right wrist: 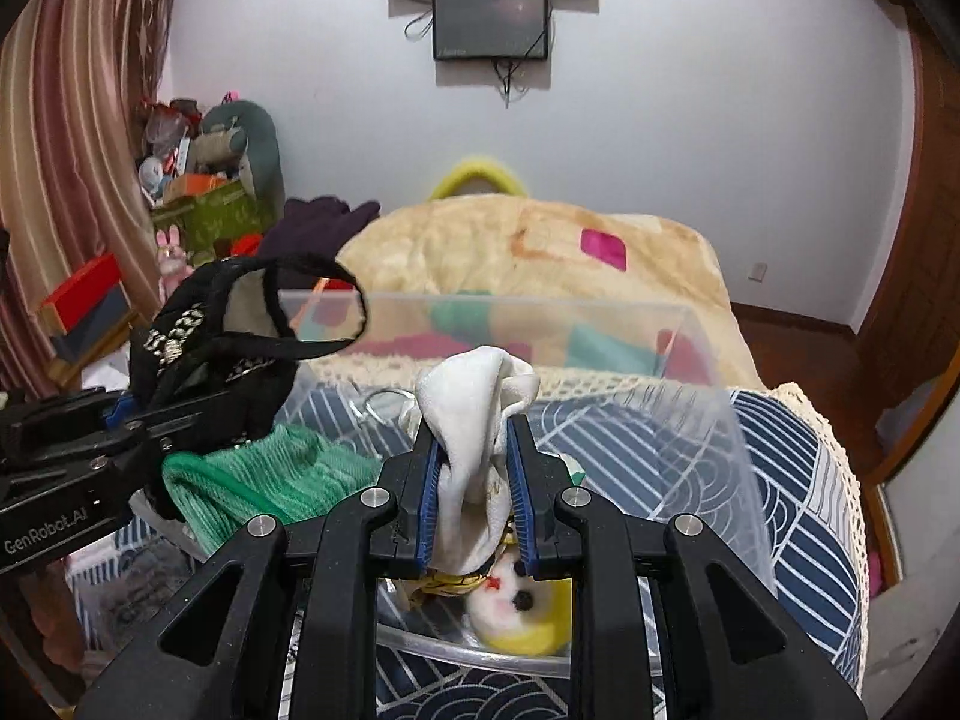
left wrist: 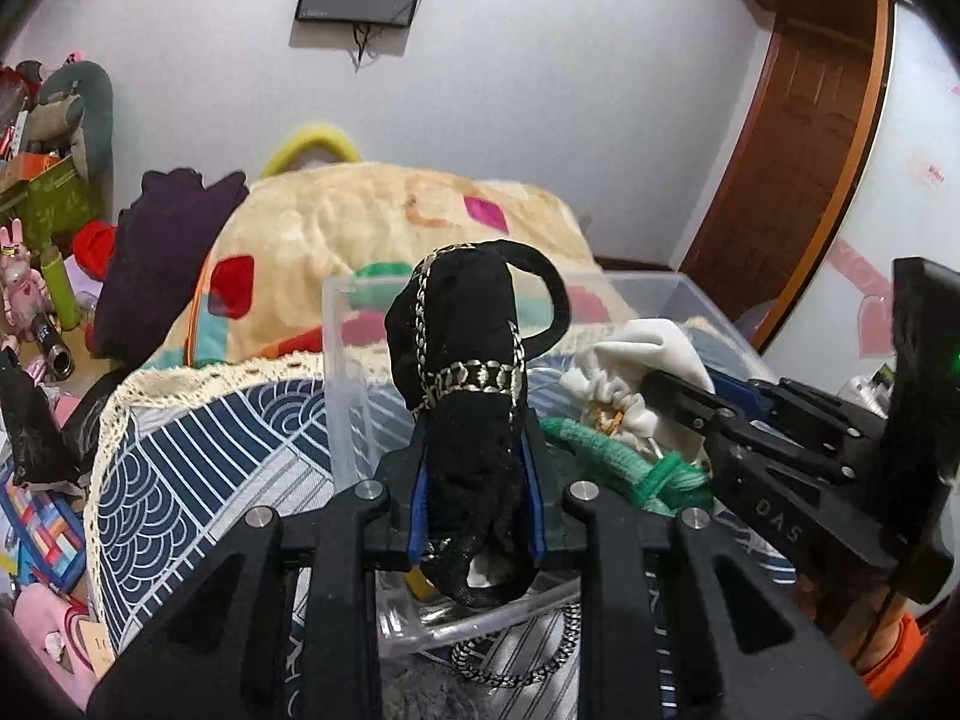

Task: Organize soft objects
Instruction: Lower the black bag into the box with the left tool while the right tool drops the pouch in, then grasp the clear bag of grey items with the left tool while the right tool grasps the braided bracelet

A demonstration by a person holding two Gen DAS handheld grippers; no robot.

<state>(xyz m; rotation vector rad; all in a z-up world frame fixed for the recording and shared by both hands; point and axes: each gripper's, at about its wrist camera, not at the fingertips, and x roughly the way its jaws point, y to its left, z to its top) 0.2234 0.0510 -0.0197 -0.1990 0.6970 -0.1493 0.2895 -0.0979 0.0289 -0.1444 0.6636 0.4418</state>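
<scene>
Above the clear plastic box (right wrist: 690,360), the left gripper (left wrist: 474,450) is closed on a black garment (left wrist: 462,348) that stands up between its pads. Just beside it, the right gripper (right wrist: 474,480) pinches a white cloth (right wrist: 474,414), above a green knitted piece (right wrist: 282,474) inside the box.

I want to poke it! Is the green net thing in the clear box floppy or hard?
Probably floppy: the green net lies crumpled in folds inside the clear box. It looks light too, being open mesh with a knotted cord. A push would likely just bunch it up, not slide it.
</scene>
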